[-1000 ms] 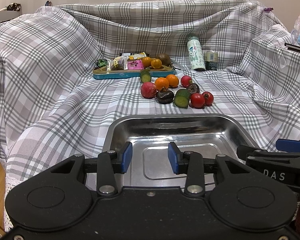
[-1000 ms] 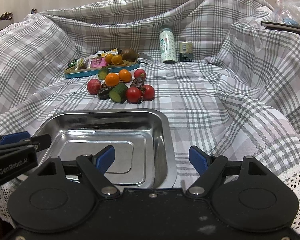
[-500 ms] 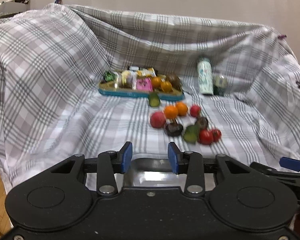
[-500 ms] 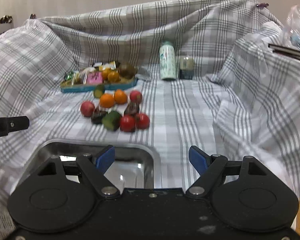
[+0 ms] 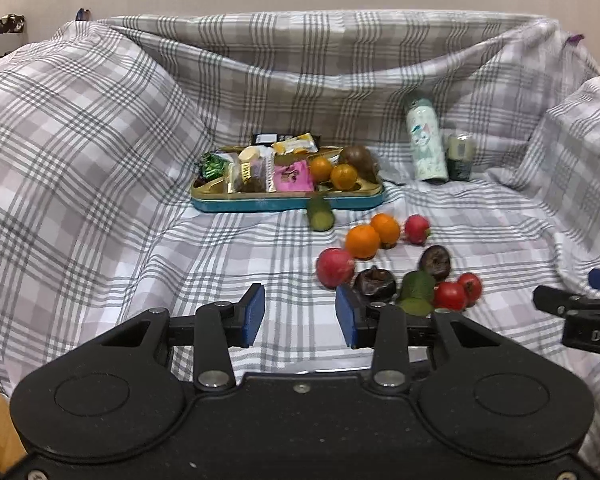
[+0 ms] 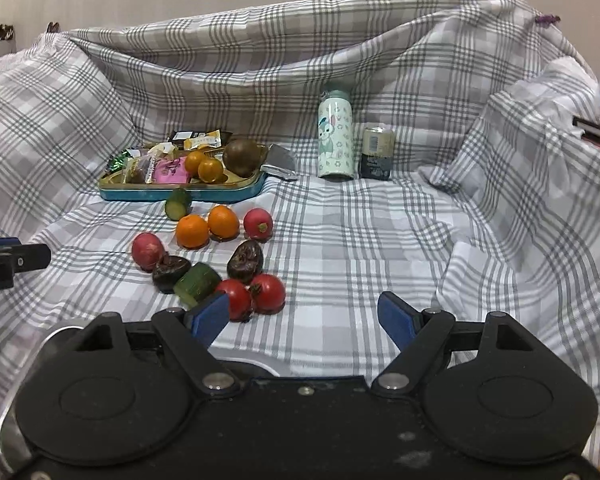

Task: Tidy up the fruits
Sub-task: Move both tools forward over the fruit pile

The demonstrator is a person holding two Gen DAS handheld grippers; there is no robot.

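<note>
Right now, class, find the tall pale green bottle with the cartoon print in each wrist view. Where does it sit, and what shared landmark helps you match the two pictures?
Left wrist view: the tall pale green bottle stands upper right of centre, at the back of the cloth.
Right wrist view: the bottle stands just right of centre, upper half.
Shared landmark: the small dark can stands right beside it in both.

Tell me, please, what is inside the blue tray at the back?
The blue tray holds wrapped snacks, two small oranges and a brown round fruit. What lies under the wrappers is covered.
</note>
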